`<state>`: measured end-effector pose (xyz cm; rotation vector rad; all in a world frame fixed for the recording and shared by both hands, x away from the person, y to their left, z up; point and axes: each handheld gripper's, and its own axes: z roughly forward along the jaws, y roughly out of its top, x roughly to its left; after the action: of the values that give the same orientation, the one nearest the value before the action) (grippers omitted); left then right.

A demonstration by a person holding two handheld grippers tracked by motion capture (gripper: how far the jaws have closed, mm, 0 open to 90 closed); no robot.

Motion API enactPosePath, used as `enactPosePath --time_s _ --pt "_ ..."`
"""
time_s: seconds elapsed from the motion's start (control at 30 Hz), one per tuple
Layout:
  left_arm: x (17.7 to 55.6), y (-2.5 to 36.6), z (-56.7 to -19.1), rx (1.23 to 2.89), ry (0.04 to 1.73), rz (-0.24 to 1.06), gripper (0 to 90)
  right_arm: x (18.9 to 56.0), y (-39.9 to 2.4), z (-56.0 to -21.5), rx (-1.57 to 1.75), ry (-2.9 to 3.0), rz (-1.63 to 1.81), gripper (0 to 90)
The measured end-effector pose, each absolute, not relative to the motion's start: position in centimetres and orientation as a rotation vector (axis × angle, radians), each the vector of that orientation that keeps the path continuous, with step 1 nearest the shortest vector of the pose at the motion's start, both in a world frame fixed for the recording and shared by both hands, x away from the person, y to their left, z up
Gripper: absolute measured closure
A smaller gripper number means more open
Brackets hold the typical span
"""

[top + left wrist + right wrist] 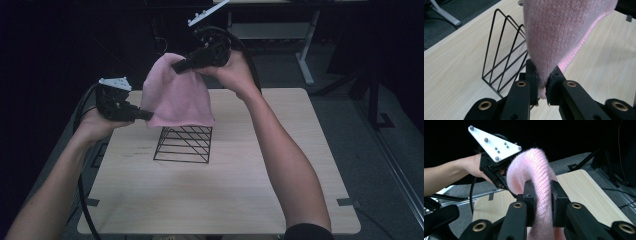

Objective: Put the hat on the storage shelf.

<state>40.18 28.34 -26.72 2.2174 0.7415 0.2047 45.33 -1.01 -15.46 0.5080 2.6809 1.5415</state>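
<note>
— Inspector: Where is the pink knit hat [176,95]?

— Me: Above the black wire rack [183,144], clear of it. My left gripper [145,114] clamps its lower edge; my right gripper [181,65] clamps its top.

— Inspector: Any differences between views?

— Me: The left gripper view shows the rack's wires [503,51] beside the hat; the right gripper view shows knit bunched between my jaws.

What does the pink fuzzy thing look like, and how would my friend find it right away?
Look at the light wooden table, then at the black wire rack standing near its middle. Just above the rack hangs a pink knitted hat, held up in the air by the left gripper at its lower edge and the right gripper at its top. It is the only soft, pink thing there.
</note>
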Motion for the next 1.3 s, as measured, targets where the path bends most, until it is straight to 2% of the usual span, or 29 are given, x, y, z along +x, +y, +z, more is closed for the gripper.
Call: enactPosePath --time_s 0.8,1.3 --pt "41.4 28.5 -28.1 2.252 0.778 0.204 82.5 46.8 -1.1 -17.6 0.551 2.694 1.545 77.2" --pt "40.8 28.7 -29.3 2.287 0.778 0.207 82.2 45.6 -1.1 -19.1 0.508 2.713 1.555 76.6"
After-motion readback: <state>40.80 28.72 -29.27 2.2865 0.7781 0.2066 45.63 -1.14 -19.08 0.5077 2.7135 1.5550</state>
